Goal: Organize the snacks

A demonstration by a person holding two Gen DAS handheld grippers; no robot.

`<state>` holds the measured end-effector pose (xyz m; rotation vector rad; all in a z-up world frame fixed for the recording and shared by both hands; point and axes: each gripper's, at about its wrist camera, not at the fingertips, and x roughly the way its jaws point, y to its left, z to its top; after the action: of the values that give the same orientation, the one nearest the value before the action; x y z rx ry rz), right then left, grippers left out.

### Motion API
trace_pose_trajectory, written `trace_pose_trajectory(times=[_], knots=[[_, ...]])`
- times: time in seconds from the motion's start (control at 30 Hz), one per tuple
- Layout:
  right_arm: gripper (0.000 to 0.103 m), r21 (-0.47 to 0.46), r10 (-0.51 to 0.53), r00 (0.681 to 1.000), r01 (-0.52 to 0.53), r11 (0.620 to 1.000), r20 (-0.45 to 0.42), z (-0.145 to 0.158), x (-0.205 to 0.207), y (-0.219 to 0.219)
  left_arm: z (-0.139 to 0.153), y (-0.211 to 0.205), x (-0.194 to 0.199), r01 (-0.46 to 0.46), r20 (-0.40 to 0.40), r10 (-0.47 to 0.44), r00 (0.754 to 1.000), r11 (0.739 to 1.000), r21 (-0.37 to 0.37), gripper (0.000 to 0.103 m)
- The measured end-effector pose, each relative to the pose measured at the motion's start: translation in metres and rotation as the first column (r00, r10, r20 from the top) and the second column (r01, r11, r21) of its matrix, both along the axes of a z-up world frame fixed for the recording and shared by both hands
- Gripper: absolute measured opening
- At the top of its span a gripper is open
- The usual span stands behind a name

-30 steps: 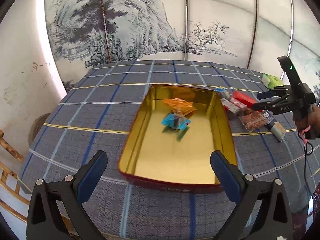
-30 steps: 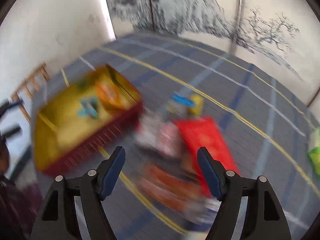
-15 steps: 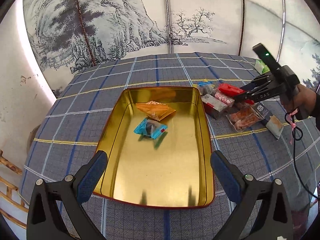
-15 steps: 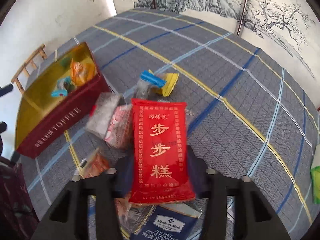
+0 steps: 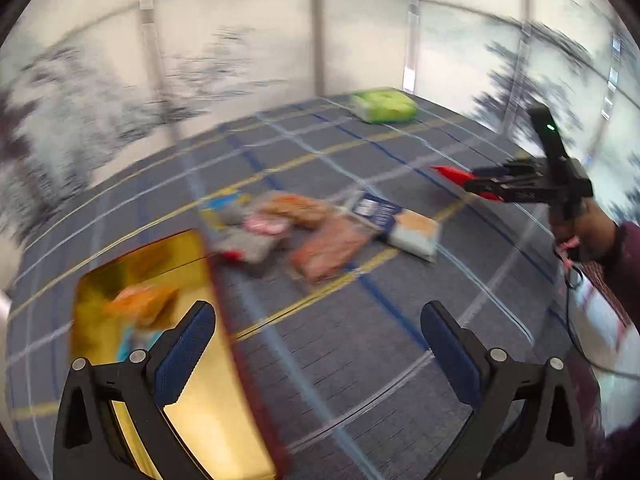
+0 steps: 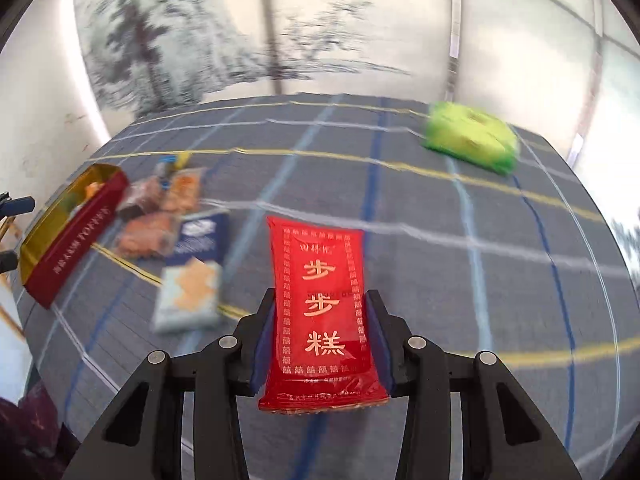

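Bare checked tabletop [image 6: 440, 216] open across the middle and near edge, cluttered snack pile [image 5: 304, 228] beside the gold tin [image 5: 192, 360] blocking the left, green packet [image 6: 470, 136] alone at the far edge

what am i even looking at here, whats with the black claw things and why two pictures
There is no robot here. A person holds a hand-held claw in each hand, and each claw carries a wide-angle camera looking along its two fingers, hence two pictures.

The right wrist view shows the right claw gripping a red snack packet by its sides.

The left wrist view shows the left claw open and empty; the other claw is at the far right of that view.

Both look at a table under a checked cloth. On it lie a gold tin holding a couple of snacks, a blurred pile of packets beside it, and a green pack farther off.
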<state>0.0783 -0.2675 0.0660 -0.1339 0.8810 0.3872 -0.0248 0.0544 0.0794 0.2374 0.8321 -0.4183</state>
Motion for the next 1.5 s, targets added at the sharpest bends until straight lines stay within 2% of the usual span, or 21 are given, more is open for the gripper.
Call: trace_pose_trajectory(times=[0.1,0.2,0.27,0.37,0.43,0.53,0.6,0.67,0.73,0.77,0.8,0.83,0.97,1.1,1.2,1.33,1.5], knots=[[0.043,0.044,-0.026,1.000,0.026,0.999,0.007,-0.004,-0.007,-0.021,-0.004,-0.027,0.024,0.104,-0.004,-0.104,0.995,0.992,0.069,0.102],[0.043,0.067,-0.035,0.999,0.034,0.997,0.009,-0.013,-0.012,-0.029,-0.009,-0.042,0.050,0.198,-0.051,-0.194,0.980,0.977,0.078,0.101],[0.043,0.081,-0.037,0.999,0.035,0.996,0.028,-0.011,-0.013,-0.028,-0.017,-0.053,0.067,0.252,-0.088,-0.243,0.966,0.962,0.109,0.100],[0.043,0.107,-0.041,0.999,0.041,0.993,0.005,-0.014,-0.008,-0.030,-0.031,-0.065,0.083,0.306,-0.149,-0.283,0.947,0.938,0.164,0.093],[0.044,0.123,-0.046,0.999,0.043,0.991,0.015,-0.012,-0.008,-0.031,-0.043,-0.075,0.090,0.336,-0.173,-0.303,0.937,0.917,0.213,0.083],[0.047,0.108,-0.041,0.999,0.042,0.993,-0.011,-0.016,-0.006,-0.028,-0.057,-0.079,0.098,0.370,-0.216,-0.322,0.922,0.898,0.240,0.083],[0.053,0.098,-0.026,1.000,0.025,0.995,0.005,-0.015,-0.007,-0.024,-0.065,-0.077,0.104,0.368,-0.233,-0.314,0.920,0.897,0.246,0.082],[0.057,0.072,-0.015,1.000,0.014,0.997,0.007,-0.016,-0.008,-0.017,-0.072,-0.075,0.111,0.375,-0.274,-0.311,0.910,0.899,0.227,0.075],[0.059,0.040,-0.021,1.000,0.021,0.999,0.005,-0.018,-0.006,-0.013,-0.077,-0.074,0.117,0.389,-0.336,-0.313,0.888,0.902,0.188,0.055],[0.059,0.028,-0.029,0.999,0.029,0.999,-0.017,-0.022,-0.003,-0.012,-0.078,-0.072,0.119,0.397,-0.357,-0.321,0.877,0.903,0.162,0.050],[0.059,0.021,-0.036,0.998,0.037,0.999,-0.043,-0.025,0.001,-0.012,-0.078,-0.071,0.121,0.400,-0.381,-0.329,0.864,0.908,0.123,0.040],[0.059,0.021,-0.040,0.998,0.041,0.999,-0.047,-0.026,0.002,-0.012,-0.077,-0.069,0.123,0.394,-0.387,-0.325,0.863,0.912,0.114,0.034],[0.059,0.015,-0.042,0.998,0.043,0.999,-0.052,-0.027,0.003,-0.012,-0.075,-0.066,0.116,0.333,-0.416,-0.264,0.870,0.938,0.100,0.034],[0.059,0.001,-0.042,0.998,0.042,0.999,-0.050,-0.028,0.002,-0.010,-0.069,-0.066,0.077,0.225,-0.383,-0.186,0.905,0.973,0.059,0.034],[0.056,-0.062,-0.045,0.998,0.043,0.997,-0.037,-0.028,0.001,-0.003,-0.060,-0.069,0.043,0.143,-0.357,-0.134,0.924,0.990,-0.001,0.034],[0.046,-0.083,-0.061,0.998,0.058,0.995,-0.028,-0.027,0.001,-0.001,-0.043,-0.071,0.012,0.076,-0.318,-0.092,0.944,0.995,-0.063,0.034],[0.045,-0.036,-0.097,0.995,0.096,0.995,-0.023,-0.023,0.000,-0.001,-0.024,-0.052,-0.006,-0.022,-0.281,-0.016,0.960,0.991,-0.130,0.034]])
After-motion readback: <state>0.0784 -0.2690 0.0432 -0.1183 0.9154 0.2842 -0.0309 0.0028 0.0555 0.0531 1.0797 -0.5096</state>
